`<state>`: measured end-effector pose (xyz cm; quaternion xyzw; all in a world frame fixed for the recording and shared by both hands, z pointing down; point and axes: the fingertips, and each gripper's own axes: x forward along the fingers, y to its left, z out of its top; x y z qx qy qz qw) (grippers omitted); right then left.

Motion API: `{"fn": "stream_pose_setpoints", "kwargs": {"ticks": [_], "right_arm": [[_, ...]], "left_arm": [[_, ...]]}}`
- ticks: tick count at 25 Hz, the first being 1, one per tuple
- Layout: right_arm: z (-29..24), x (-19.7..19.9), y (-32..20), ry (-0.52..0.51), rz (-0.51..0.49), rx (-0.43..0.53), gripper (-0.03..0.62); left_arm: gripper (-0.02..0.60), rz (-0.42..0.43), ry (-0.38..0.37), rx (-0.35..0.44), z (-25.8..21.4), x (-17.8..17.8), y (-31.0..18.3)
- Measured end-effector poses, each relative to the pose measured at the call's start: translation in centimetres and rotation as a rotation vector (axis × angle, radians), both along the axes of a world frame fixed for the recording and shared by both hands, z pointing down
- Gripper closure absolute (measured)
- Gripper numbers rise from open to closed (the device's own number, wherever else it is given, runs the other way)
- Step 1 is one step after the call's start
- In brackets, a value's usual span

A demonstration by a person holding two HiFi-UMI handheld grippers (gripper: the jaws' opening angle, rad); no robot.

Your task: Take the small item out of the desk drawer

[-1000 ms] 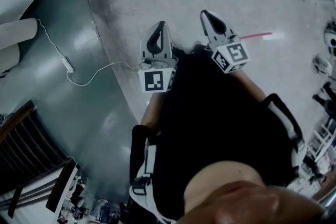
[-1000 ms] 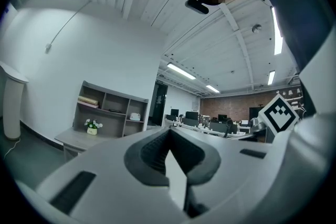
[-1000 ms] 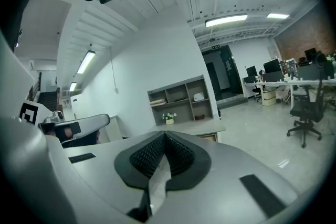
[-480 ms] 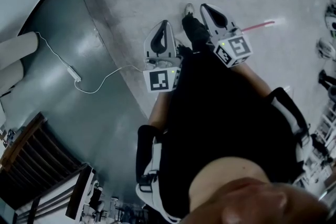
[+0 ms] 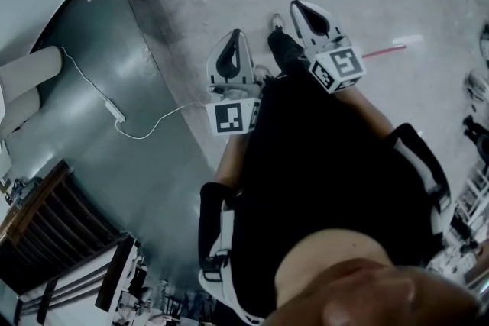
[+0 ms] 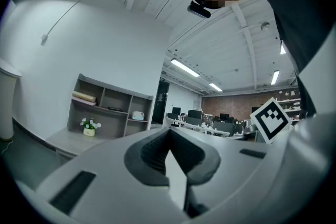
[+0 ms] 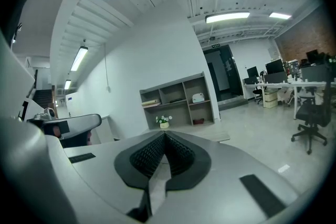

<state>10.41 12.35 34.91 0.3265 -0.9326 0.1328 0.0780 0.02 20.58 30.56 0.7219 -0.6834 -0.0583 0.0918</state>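
Small item seemingly unseen near left hand-held gripper (image 5: 233, 38) or right hand-held gripper (image 5: 299, 9).

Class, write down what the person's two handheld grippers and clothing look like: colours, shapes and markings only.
The left gripper and right gripper are alike: pale grey tapering shells lined with black ribbed pads. Each carries a white cube with black square markers at its rear. The person wears a black top.
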Motion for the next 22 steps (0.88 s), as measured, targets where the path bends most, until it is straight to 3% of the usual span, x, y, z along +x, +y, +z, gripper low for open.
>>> {"fn": "stream_pose_setpoints", "kwargs": {"ticks": [11,22], "right_arm": [[1.2,-0.9,-13.6,0.009,-0.038,-0.018,0.595],[4.5,-2.2,-21.5,0.047,-0.036,-0.061,0.595]], "left_arm": [[0.583,-0.028,-0.032,-0.012,-0.8,-0.5,-13.5],[0.583,-0.033,-0.075,-0.061,0.4,-1.2,-20.2]]}}
